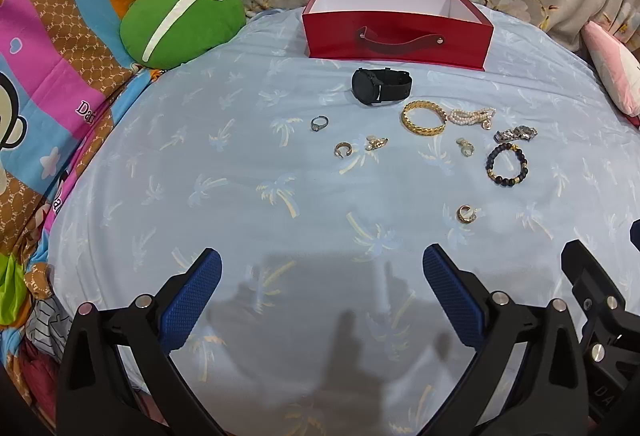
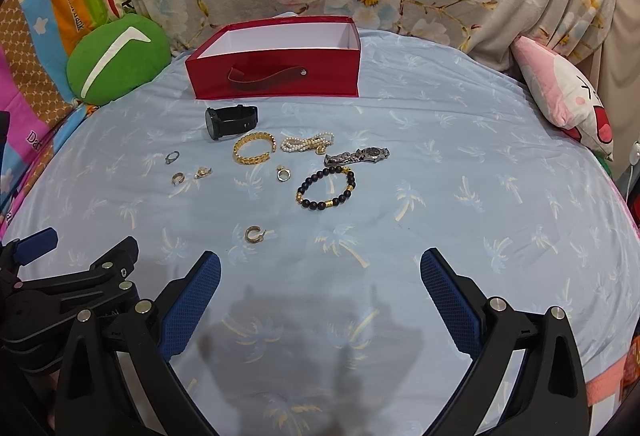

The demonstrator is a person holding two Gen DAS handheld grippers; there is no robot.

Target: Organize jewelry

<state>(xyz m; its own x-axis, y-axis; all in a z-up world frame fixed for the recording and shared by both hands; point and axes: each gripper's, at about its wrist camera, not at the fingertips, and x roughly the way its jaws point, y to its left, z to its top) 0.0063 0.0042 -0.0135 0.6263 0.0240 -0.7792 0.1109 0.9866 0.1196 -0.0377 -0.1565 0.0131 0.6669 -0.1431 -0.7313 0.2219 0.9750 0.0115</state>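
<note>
Both grippers (image 1: 322, 272) (image 2: 320, 272) agape; red box (image 1: 396, 43) empty.

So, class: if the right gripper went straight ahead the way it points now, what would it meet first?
The right gripper is open over bare sheet. Straight ahead, the beaded bracelet looks like the first thing in its line; the gold earring is nearer but sits left of centre. Depth is hard to judge.

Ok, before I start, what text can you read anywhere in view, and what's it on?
"Da": cut off, on the colourful cartoon-monkey quilt.
"DA": cut off, on the black body of the right gripper, in the left wrist view.
Orange-stripe print on that quilt: too blurred to read.
Red open-topped box, black wristwatch, silver wristwatch: nothing legible.
</note>
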